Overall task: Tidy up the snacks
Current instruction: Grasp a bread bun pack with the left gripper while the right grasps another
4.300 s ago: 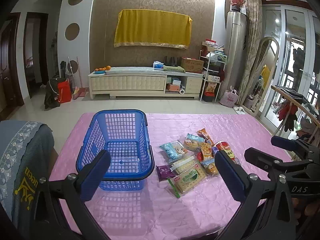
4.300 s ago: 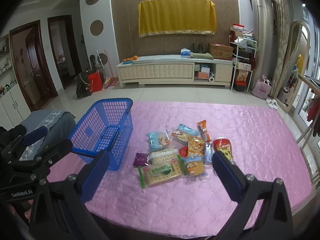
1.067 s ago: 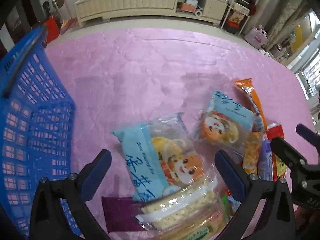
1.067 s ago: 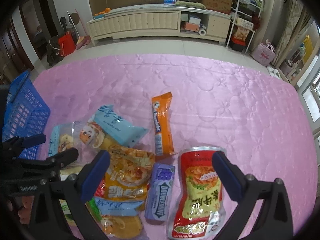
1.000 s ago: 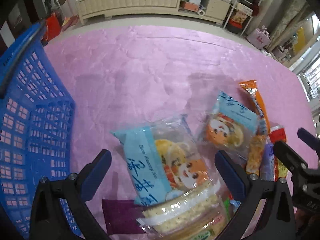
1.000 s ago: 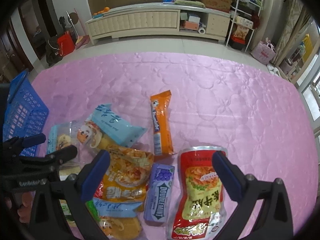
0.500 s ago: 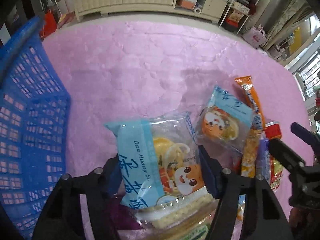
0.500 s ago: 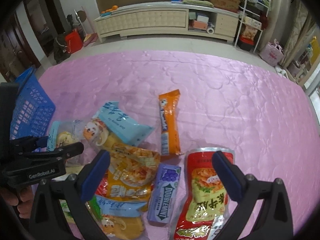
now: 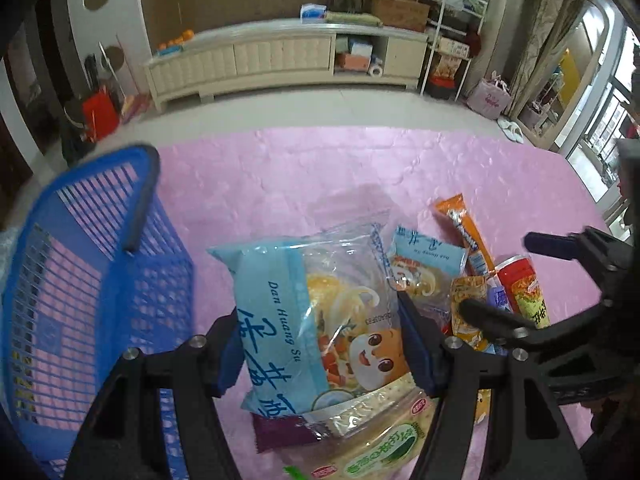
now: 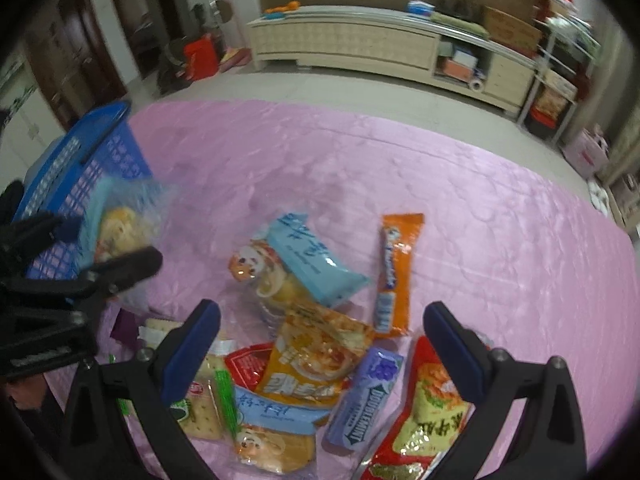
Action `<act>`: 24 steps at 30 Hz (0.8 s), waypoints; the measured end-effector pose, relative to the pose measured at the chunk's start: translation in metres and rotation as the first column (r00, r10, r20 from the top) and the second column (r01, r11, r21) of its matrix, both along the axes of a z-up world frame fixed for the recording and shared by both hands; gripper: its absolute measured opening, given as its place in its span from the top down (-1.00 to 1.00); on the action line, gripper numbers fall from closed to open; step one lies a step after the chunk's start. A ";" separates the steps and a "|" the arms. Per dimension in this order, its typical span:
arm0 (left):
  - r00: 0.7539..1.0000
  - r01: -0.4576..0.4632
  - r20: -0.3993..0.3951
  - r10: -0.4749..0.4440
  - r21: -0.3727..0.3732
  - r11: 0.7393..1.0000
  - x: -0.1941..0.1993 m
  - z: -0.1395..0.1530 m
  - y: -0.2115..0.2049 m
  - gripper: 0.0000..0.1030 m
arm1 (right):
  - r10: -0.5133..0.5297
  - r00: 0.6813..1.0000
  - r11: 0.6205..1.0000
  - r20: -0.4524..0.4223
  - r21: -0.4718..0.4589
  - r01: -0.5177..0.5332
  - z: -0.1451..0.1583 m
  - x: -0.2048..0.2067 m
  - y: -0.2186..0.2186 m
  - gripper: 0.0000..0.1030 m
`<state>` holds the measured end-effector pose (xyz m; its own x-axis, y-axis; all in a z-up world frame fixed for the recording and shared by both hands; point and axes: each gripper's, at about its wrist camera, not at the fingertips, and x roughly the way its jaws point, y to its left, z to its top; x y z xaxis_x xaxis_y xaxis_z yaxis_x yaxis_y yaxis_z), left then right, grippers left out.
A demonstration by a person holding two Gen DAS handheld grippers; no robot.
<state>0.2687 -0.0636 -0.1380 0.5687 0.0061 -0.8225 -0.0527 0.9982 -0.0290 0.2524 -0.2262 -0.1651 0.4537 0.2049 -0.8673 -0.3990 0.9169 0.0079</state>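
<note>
My left gripper [image 9: 322, 348] is shut on a light-blue cartoon snack packet [image 9: 312, 312] and holds it a little above the pink table, right of the blue plastic basket [image 9: 80, 280]. In the right wrist view the left gripper [image 10: 96, 240] carries that packet [image 10: 120, 216] just in front of the basket [image 10: 72, 160]. My right gripper [image 10: 324, 340] stands open over the snack pile, nothing between its fingers. Below it lie a second blue packet [image 10: 308, 260], an orange stick [image 10: 396, 272], an orange pouch [image 10: 316, 356], purple gum [image 10: 364, 396] and a red pouch [image 10: 432, 412].
Cracker packs [image 9: 380, 440] and a dark purple wrapper [image 9: 280, 432] lie under the lifted packet. The pink tablecloth [image 10: 500, 220] stretches bare to the right and far side. Beyond the table's far edge are floor and a long cabinet [image 9: 280, 60].
The left gripper's jaws closed on the light-blue packet and lifted it off the pile, nearer the basket. The right gripper shifted slightly and rolled, still open.
</note>
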 end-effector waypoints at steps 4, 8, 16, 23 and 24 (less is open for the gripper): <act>0.999 0.003 0.052 -0.004 0.018 1.000 -0.005 0.008 -0.001 -0.25 | 0.078 0.997 0.997 -0.025 -0.019 -0.078 -0.013 0.014 0.010 -0.99; 0.999 -0.016 0.052 0.014 0.029 0.999 -0.012 0.009 0.005 -0.25 | 0.136 0.989 0.989 -0.060 -0.046 -0.139 -0.028 0.029 0.019 -0.99; 0.998 -0.018 0.060 0.014 0.068 0.998 -0.011 0.010 0.007 -0.25 | 0.225 0.962 0.971 -0.155 -0.044 -0.234 -0.056 0.054 0.024 -0.50; 0.997 -0.037 0.064 0.032 0.077 0.996 -0.022 0.013 0.004 -0.25 | 0.208 0.974 0.978 -0.090 0.040 -0.205 -0.036 0.042 0.011 -0.38; 0.997 -0.037 0.068 0.032 0.076 0.996 -0.024 0.014 0.003 -0.25 | 0.201 0.977 0.979 -0.078 0.059 -0.197 -0.030 0.039 0.008 -0.38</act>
